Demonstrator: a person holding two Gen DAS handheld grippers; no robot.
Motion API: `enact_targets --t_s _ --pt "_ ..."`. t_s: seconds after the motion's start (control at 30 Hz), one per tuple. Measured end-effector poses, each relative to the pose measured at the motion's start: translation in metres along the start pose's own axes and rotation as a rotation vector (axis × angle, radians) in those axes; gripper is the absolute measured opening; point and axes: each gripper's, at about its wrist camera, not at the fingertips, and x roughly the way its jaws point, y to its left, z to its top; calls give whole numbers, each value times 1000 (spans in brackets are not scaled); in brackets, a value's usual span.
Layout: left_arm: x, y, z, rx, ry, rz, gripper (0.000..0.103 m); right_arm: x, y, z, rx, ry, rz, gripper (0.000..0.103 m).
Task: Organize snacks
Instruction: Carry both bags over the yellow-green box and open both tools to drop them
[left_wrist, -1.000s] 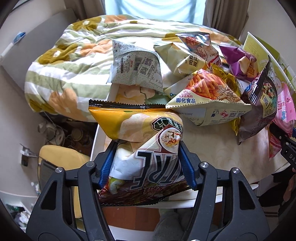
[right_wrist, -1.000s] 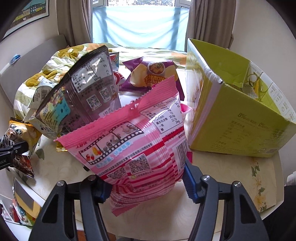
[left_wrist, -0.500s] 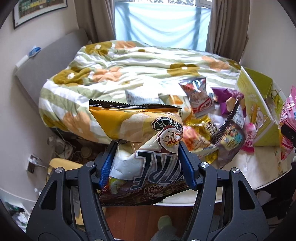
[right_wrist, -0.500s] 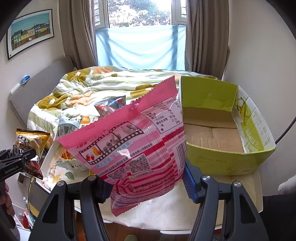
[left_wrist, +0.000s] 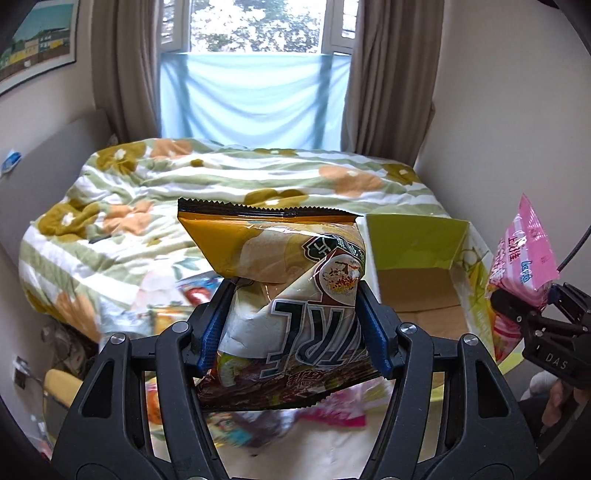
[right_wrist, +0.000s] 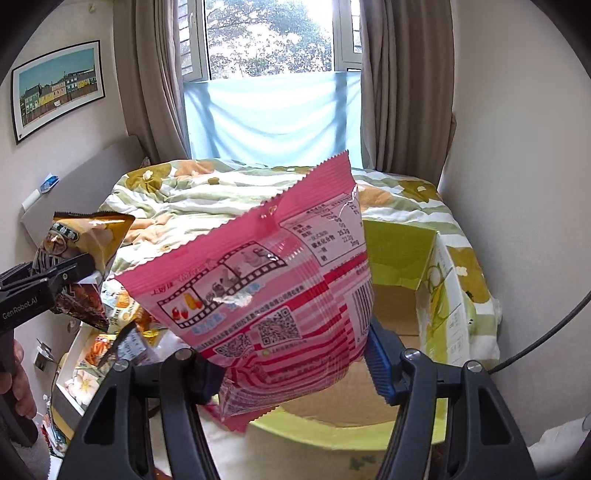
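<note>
Both bags now ride higher: the snack pile (left_wrist: 258, 421) drops from mid-frame to the lower edge, and the box (right_wrist: 417, 325), earlier side-on at right, shows its open inside.

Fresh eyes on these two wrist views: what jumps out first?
Two snack bags held up in the air: the left gripper is clamped on a yellow-and-brown chip bag, and the right gripper is clamped on a pink striped snack bag that fills its view. Behind and to the right of both sits an open green cardboard box, its visible floor bare. More snack packets lie blurred on the table below.
</note>
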Motion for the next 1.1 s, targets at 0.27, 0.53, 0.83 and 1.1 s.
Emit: enact_targets --t_s 0.27,0.53,0.83,1.1 --pt "88 -116 34 64 83 -47 60 33 -82 37 45 74 25 60" --pt "158 -166 41 177 190 -69 60 64 -117 45 108 137 21 60" --pt "179 -171 44 238 215 -57 103 85 -125 44 174 188 0 60" --pt "153 -146 32 238 224 -24 103 99 -118 45 147 216 -4 61"
